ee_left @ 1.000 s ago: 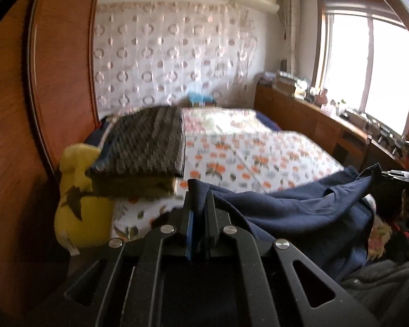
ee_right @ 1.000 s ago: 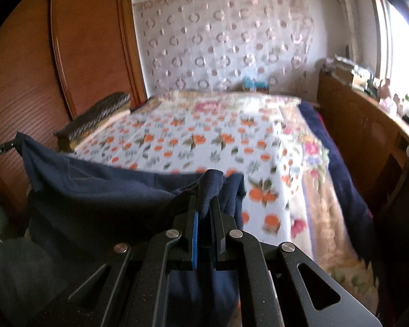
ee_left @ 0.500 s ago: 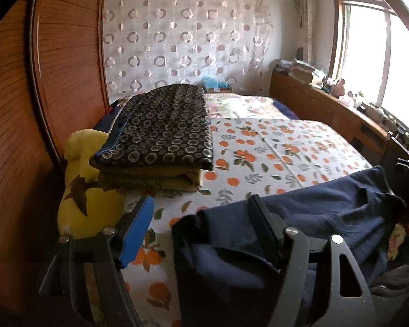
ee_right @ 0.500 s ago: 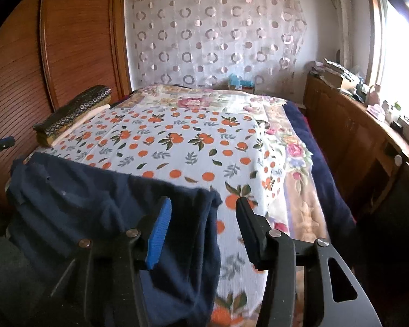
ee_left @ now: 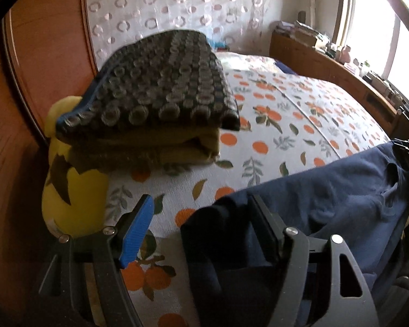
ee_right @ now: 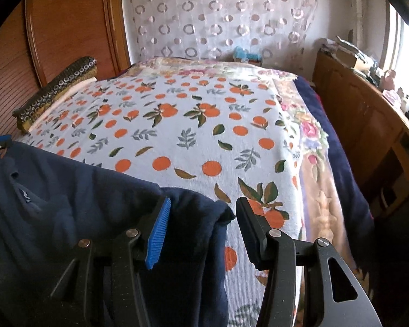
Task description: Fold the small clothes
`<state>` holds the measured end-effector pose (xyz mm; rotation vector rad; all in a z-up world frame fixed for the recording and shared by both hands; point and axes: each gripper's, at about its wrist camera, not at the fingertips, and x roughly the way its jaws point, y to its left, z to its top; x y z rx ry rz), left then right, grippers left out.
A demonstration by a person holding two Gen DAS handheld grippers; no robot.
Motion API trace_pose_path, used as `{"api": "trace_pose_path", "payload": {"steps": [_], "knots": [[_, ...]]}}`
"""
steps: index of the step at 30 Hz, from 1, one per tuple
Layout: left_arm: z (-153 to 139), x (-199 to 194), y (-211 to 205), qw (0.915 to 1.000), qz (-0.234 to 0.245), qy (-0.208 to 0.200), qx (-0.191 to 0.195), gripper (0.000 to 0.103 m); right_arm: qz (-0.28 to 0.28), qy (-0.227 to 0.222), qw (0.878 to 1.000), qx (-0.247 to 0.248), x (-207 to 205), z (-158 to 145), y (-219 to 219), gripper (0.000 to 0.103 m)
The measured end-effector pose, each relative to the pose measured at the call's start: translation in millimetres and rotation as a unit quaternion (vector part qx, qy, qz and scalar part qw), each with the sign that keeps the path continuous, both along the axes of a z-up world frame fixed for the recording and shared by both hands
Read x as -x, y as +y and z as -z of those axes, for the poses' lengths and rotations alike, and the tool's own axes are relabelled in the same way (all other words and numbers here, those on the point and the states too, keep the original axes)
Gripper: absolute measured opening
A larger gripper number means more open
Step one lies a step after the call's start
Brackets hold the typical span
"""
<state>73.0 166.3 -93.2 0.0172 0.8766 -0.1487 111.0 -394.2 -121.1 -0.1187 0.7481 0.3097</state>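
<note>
A navy blue garment [ee_left: 327, 190] lies spread along the near edge of the bed, partly hanging over it. My left gripper [ee_left: 199, 199] is open over its left corner; the cloth rests by the black right finger while the blue pad [ee_left: 136, 231] stands apart over the sheet. My right gripper [ee_right: 203, 200] is open around the garment's [ee_right: 68, 190] right corner, neither pad pressing on it. A small label shows near the collar [ee_right: 27, 197]. The far tip of each gripper shows at the other view's edge.
The bed carries an orange-print sheet [ee_right: 191, 125]. A folded stack of dotted dark and yellow cloth [ee_left: 163, 90] sits at the left by a yellow plush toy [ee_left: 73, 190] and a wooden panel [ee_left: 41, 54]. A wooden cabinet [ee_right: 368, 125] runs along the right.
Both grippers were shut on the garment's corners and holding it up; they have opened and sunk toward the bed, and the garment now lies on the sheet.
</note>
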Motion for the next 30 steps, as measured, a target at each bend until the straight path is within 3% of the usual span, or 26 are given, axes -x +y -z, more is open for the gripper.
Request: {"api": "trace_pose_path", "payload": {"steps": [9, 13, 15, 16, 17, 19, 22, 26, 30], "knots": [[8.9, 2.7, -3.8, 0.9997, 0.006, 0.019, 0.012, 0.072, 0.011, 0.018, 1.0, -0.011, -20.2, 12.2, -5.4, 0.066], [12.0, 4.3, -5.7, 0.9996, 0.014, 0.022, 0.012, 0.072, 0.012, 0.018, 1.0, -0.007, -21.1, 12.8, -5.8, 0.068], [12.1, 6.0, -11.2, 0.9995, 0.023, 0.022, 0.003, 0.066, 0.013, 0.016, 1.0, -0.003, -21.0, 14.3, -2.0, 0.068], [10.9, 7.2, -13.6, 0.9992, 0.031, 0.023, 0.007, 0.053, 0.012, 0.017, 1.0, -0.003, -20.7, 14.0, -2.4, 0.067], [9.4, 8.3, -15.6, 0.9987, 0.041, 0.026, 0.016, 0.037, 0.009, 0.017, 1.0, -0.003, -20.7, 14.8, -1.0, 0.064], [6.9, 9.5, -21.6, 0.9976, 0.056, 0.033, 0.024, 0.021, -0.014, 0.015, 1.0, -0.01, -16.8, 13.9, 3.2, 0.036], [-0.5, 17.4, -33.0, 0.9985, 0.052, 0.016, 0.002, 0.014, -0.038, 0.032, 0.999, -0.012, -9.4, 13.1, 11.6, 0.014], [-43.0, 43.8, -39.8, 0.9978, 0.034, -0.051, 0.024, 0.013, -0.051, 0.005, 0.998, -0.033, 12.5, -5.7, 12.5, 0.011], [-90.7, 70.4, -44.8, 0.9924, 0.035, -0.109, 0.047, 0.013, -0.047, -0.053, 0.994, -0.078, 50.9, -49.4, -1.7, 0.01]]}}
